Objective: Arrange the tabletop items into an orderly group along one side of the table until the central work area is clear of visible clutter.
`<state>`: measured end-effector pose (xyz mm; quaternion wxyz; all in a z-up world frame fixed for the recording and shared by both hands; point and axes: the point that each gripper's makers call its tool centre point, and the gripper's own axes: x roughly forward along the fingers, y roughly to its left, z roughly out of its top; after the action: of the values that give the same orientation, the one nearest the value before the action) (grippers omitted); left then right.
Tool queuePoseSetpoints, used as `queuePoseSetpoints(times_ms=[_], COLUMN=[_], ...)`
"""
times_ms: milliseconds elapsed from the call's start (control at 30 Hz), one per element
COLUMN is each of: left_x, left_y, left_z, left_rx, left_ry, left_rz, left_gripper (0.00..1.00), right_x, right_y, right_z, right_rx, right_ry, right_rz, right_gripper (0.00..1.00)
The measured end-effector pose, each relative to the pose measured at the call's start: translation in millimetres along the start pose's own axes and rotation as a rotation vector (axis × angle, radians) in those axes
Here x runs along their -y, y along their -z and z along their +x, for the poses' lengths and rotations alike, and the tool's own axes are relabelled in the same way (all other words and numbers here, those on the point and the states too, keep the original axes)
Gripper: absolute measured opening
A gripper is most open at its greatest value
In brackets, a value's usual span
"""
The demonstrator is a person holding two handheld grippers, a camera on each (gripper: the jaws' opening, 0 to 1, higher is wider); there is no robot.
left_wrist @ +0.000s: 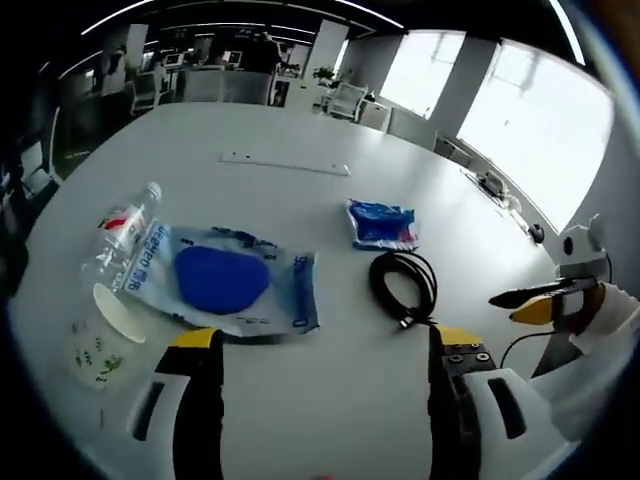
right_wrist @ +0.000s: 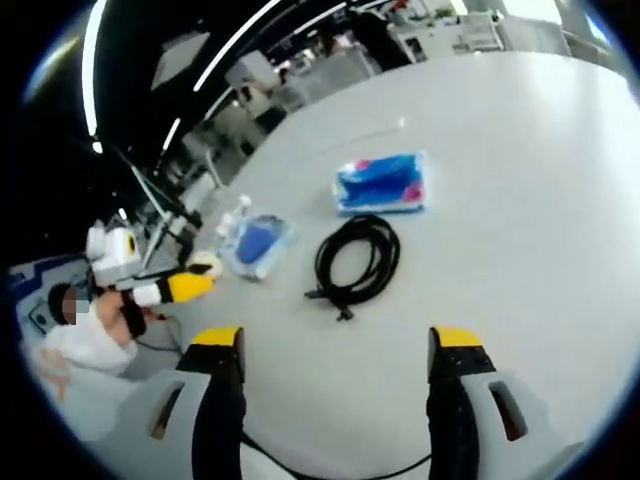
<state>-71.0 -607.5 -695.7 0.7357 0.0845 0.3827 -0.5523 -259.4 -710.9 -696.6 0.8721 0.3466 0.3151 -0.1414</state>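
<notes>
Tabletop items sit scattered mid-counter (left_wrist: 300, 130): clear plastic bottle (left_wrist: 125, 232), blue-and-white pouch (left_wrist: 225, 280), coiled black cable (left_wrist: 403, 283), small blue packet (left_wrist: 381, 223). I hold my left tool (left_wrist: 320, 385) and right tool (right_wrist: 335, 385) spread and empty, squared up to choose a first pick.

bare table (left_wrist: 330, 400) before cable (left_wrist: 404, 285) and pouch (left_wrist: 235, 282)

Both views hover above the table (left_wrist: 300, 130), sharing the coiled cable (left_wrist: 404, 284) from opposing sides.
</notes>
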Motion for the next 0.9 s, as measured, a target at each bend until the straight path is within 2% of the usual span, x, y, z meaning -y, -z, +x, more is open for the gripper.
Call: queuePoseSetpoints(times_ms=[300, 500, 600, 767, 900], left_x=[-15.2, -30.1, -46.9, -76.4, -91.8], left_y=[-4.4, -4.5, -10.3, -26.4, -34.4], left_z=[-4, -7, -12, -23, -29], left_rx=[0.016, -0.001, -0.011, 0.003, 0.011], left_ry=[-0.027, -0.055, -0.078, -0.117, -0.127], left_rz=[-0.017, 0.018, 0.037, 0.035, 0.030], left_gripper=[0.85, 0.82, 0.78, 0.75, 0.73], right_x=[-10, -17, -21, -26, -33], right_y=[-9.1, -13.0, -14.3, -15.5, -16.2], right_z=[8, 14, 15, 21, 25], right_rx=[-0.008, -0.030, -0.042, -0.062, -0.070], right_ry=[-0.015, -0.024, -0.034, -0.040, -0.053], right_rz=[0.011, -0.003, -0.004, -0.014, -0.005], right_gripper=[0.70, 0.68, 0.66, 0.65, 0.63])
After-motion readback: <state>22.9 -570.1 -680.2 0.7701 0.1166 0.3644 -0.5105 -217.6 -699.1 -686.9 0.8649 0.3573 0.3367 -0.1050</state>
